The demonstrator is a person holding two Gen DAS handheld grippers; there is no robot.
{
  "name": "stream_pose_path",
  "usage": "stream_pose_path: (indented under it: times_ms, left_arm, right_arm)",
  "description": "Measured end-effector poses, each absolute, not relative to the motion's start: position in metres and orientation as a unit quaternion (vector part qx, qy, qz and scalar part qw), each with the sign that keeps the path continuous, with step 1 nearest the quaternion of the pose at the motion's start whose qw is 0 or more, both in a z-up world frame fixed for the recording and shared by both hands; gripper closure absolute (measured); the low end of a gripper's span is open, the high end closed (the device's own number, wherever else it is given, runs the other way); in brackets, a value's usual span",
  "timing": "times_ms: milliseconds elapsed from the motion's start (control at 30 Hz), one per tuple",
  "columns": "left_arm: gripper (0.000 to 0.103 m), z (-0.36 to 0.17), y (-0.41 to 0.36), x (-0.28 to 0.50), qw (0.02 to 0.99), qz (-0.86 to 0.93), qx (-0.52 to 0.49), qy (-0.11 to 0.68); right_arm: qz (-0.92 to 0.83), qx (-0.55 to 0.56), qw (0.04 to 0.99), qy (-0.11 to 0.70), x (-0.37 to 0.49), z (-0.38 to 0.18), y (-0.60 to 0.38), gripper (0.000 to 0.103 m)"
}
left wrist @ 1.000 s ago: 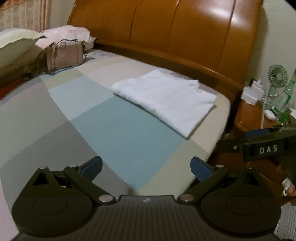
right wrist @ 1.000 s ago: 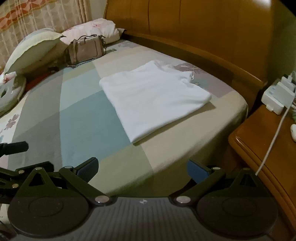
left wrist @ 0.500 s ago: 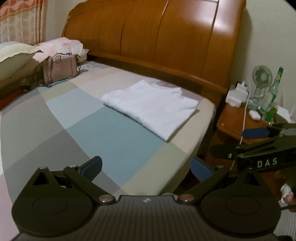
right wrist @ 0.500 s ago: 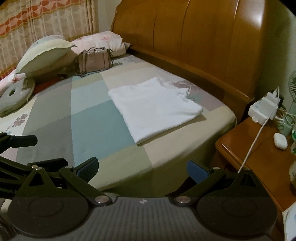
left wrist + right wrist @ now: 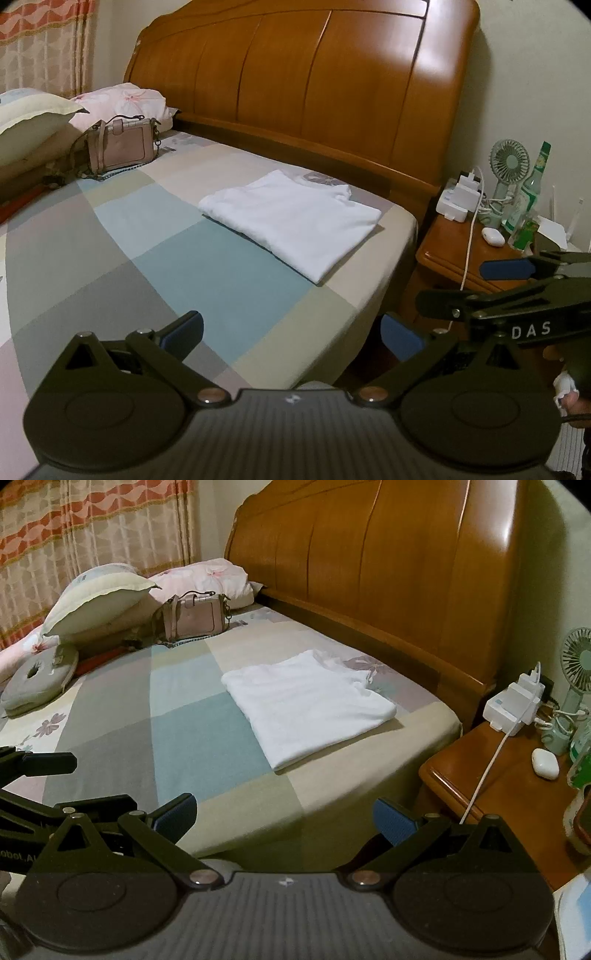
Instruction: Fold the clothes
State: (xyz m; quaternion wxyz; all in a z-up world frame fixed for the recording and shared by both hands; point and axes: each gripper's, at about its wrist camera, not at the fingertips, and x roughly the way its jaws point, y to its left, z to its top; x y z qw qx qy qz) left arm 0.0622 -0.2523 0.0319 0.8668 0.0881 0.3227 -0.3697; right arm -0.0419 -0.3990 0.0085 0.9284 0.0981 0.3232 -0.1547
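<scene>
Left gripper (image 5: 291,334): mine, held at the near edge of the bed; jaws spread wide, nothing between them.
Bag (image 5: 122,146): pink, at the far left of the bed, beside the pillows (image 5: 33,118); well apart from the work.
Bed (image 5: 229,273): checked cover, flat and soft under the garment; it gives little to press against.
Shirt (image 5: 295,218): white, folded into a neat rectangle, lying flat near the headboard (image 5: 314,85) and the bed's right-hand edge, well ahead of both grippers.
Shirt, handling: I judge it light, limp and not fragile; layers would slide over one another and sag if lifted by one point.
Shirt, hold: I would pinch the two near corners of the stack, one per gripper, catching every layer, or slide under the folded edge.
Right gripper (image 5: 284,818): mine, also back from the bed's edge; jaws parted and empty.
Nightstand (image 5: 491,775): at the far right, carrying a charger (image 5: 515,707), cable and fan (image 5: 578,668); a snag risk only if I swing wide.
Task state: the fold looks finished, as far as I can judge.
</scene>
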Motion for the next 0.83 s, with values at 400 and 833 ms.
stream_pose_path:
  times_ms: [400,833]
  left_arm:
    - [0.001,0.0315,-0.2548,0.0585,0.867,-0.369,0.087,0.324]
    - [0.001,0.0305,-0.2581,0.0605,0.867,-0.367,0.090,0.325]
  right_arm:
    - [-0.158,0.091,0.929,0.320,-0.0477,0.0086,-0.3986,0.000]
    - [-0.158,0.091,0.929,0.321,-0.0441,0.0066,-0.3995,0.000]
